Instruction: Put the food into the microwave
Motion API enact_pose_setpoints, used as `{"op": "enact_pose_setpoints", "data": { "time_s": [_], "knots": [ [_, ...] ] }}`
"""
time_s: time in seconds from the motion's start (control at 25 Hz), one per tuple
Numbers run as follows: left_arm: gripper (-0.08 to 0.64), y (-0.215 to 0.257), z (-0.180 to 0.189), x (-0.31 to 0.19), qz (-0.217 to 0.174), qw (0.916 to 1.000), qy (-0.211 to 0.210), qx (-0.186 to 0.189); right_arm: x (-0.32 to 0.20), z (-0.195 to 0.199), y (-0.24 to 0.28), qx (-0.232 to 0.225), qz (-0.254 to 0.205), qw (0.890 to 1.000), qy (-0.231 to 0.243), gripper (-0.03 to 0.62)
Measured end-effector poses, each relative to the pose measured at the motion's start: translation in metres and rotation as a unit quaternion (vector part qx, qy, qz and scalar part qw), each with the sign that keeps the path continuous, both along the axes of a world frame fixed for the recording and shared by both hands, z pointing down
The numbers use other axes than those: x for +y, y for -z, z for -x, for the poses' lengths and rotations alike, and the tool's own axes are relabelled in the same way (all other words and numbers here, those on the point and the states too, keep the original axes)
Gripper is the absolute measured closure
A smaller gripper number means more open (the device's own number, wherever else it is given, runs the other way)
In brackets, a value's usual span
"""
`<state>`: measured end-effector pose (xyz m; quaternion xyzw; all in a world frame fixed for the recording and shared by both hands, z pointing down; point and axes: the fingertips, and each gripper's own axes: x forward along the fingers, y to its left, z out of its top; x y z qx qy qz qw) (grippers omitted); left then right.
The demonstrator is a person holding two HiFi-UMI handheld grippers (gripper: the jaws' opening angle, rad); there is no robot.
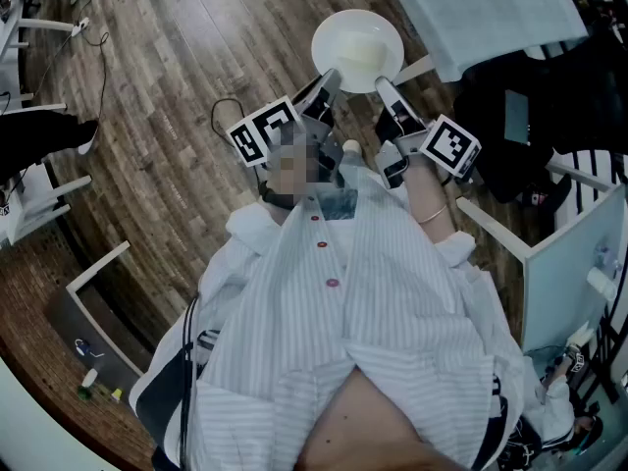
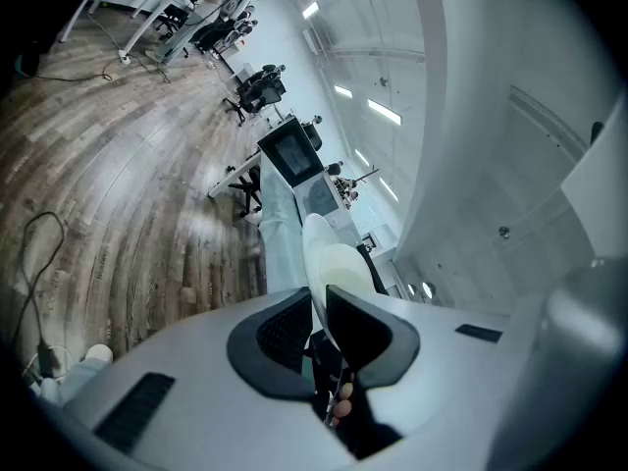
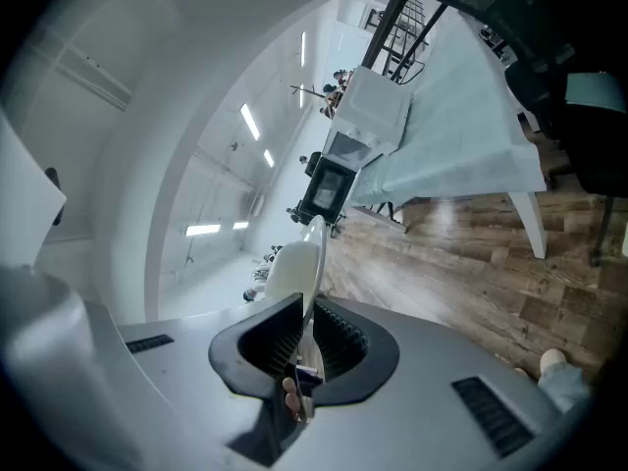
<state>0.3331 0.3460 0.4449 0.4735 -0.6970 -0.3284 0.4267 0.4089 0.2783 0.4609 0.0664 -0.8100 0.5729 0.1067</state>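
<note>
A white plate (image 1: 357, 47) with pale food on it hangs over the wooden floor in front of the person. My left gripper (image 1: 329, 78) is shut on the plate's near left rim, and my right gripper (image 1: 385, 84) is shut on its near right rim. In the left gripper view the plate (image 2: 324, 258) stands edge-on, pinched by the black pads of my left gripper (image 2: 319, 312). In the right gripper view the plate (image 3: 294, 263) is clamped the same way in my right gripper (image 3: 307, 327). A dark-fronted microwave (image 2: 290, 153) stands far ahead on a table; the right gripper view shows the microwave (image 3: 329, 186) too.
A table with a pale cloth (image 1: 491, 8) stands ahead on the right, with a black chair (image 1: 530, 116) beside it. A white partition (image 1: 574, 263) is close at the right. A cable (image 1: 221, 116) lies on the floor at the left. White desks (image 1: 29, 27) line the far left.
</note>
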Motion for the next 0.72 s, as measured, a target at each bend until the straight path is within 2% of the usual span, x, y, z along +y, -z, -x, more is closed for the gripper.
{"op": "enact_pose_setpoints", "data": {
  "time_s": [0.08,0.24,0.36,0.6,0.72],
  "knots": [
    [0.512,0.0,0.001,0.0,-0.001,1.0,0.002,0.0,0.0,0.008,0.009,-0.031,-0.016,0.999,0.016,0.543],
    [0.512,-0.001,-0.001,-0.002,-0.003,1.0,0.007,0.0,-0.003,0.002,0.003,-0.013,-0.01,1.0,0.012,0.543],
    [0.511,-0.002,-0.002,-0.002,-0.003,0.9999,0.009,-0.004,-0.004,0.007,0.006,-0.041,-0.02,0.999,0.027,0.543],
    [0.511,-0.005,-0.014,-0.014,-0.004,0.9997,0.025,-0.003,-0.016,-0.003,0.005,-0.045,-0.01,0.998,0.041,0.543],
    [0.511,-0.008,-0.018,-0.019,-0.002,0.9996,0.028,-0.002,-0.024,-0.006,0.002,-0.045,-0.022,0.997,0.051,0.543]
  ]
}}
